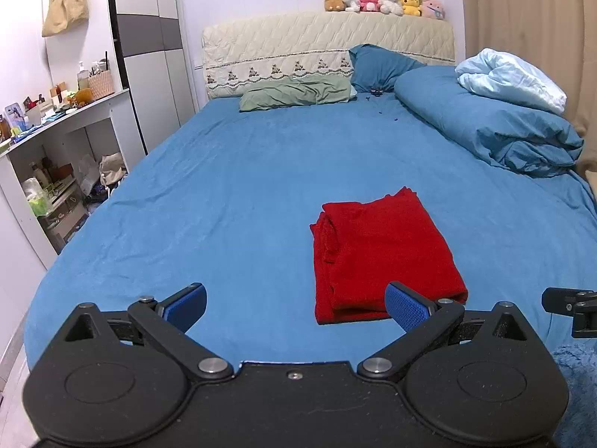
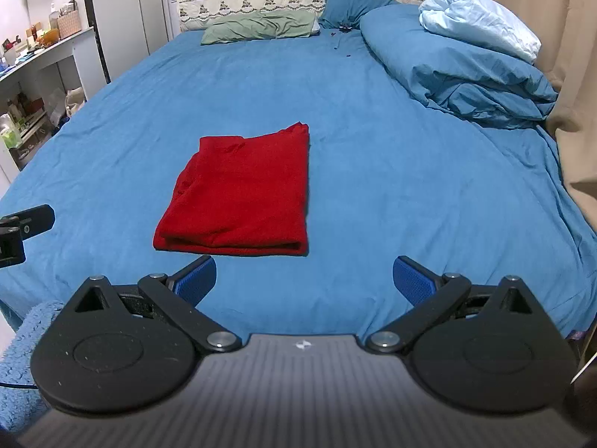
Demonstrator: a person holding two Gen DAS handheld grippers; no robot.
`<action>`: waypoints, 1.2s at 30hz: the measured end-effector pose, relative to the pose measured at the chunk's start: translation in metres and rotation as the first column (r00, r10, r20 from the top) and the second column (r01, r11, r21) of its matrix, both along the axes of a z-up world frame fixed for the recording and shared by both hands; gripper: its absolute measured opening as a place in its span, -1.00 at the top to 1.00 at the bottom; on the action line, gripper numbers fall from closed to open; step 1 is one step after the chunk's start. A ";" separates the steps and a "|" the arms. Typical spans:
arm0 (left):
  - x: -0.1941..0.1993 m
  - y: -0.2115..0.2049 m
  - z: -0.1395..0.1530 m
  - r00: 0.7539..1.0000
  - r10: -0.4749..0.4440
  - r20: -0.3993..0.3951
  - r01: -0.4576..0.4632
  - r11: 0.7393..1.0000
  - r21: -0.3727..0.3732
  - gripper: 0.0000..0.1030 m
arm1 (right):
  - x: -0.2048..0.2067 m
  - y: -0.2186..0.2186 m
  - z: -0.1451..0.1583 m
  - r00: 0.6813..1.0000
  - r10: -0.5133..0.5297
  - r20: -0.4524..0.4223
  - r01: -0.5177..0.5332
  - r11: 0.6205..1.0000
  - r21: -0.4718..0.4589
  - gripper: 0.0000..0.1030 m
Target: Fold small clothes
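Note:
A red garment (image 1: 384, 257) lies folded into a rough rectangle on the blue bed sheet (image 1: 231, 194); the right wrist view has the red garment (image 2: 246, 190) left of centre. My left gripper (image 1: 296, 308) is open, held above the bed's near edge, its right pad just in front of the garment's near corner. My right gripper (image 2: 306, 280) is open too, close behind the garment's near edge, holding nothing. Part of the right gripper (image 1: 571, 310) shows at the left wrist view's right edge, and part of the left gripper (image 2: 22, 227) at the right wrist view's left edge.
A blue duvet (image 1: 496, 123) with a pale blue blanket (image 1: 511, 78) is piled at the bed's far right. A green pillow (image 1: 298, 93) and a blue pillow (image 1: 377, 65) lie by the headboard (image 1: 328, 37). Cluttered shelves (image 1: 56, 142) stand left; a fluffy blue textile (image 2: 22, 358) is near.

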State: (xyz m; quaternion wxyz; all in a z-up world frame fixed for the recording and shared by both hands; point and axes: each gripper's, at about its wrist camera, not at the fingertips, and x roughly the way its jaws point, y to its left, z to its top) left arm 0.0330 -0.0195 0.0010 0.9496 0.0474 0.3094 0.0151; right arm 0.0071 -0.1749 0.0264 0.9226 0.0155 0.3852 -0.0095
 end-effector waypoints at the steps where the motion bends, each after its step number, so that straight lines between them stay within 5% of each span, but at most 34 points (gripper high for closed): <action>1: 0.000 0.001 0.000 1.000 -0.001 0.000 0.001 1.000 -0.001 -1.00 | 0.000 0.000 0.000 1.000 0.001 0.000 -0.001 1.000 -0.002 -1.00; 36: -0.002 0.007 0.006 1.000 0.000 0.005 0.000 1.000 -0.008 -1.00 | -0.003 0.006 -0.003 1.000 0.000 -0.002 0.000 1.000 -0.002 -1.00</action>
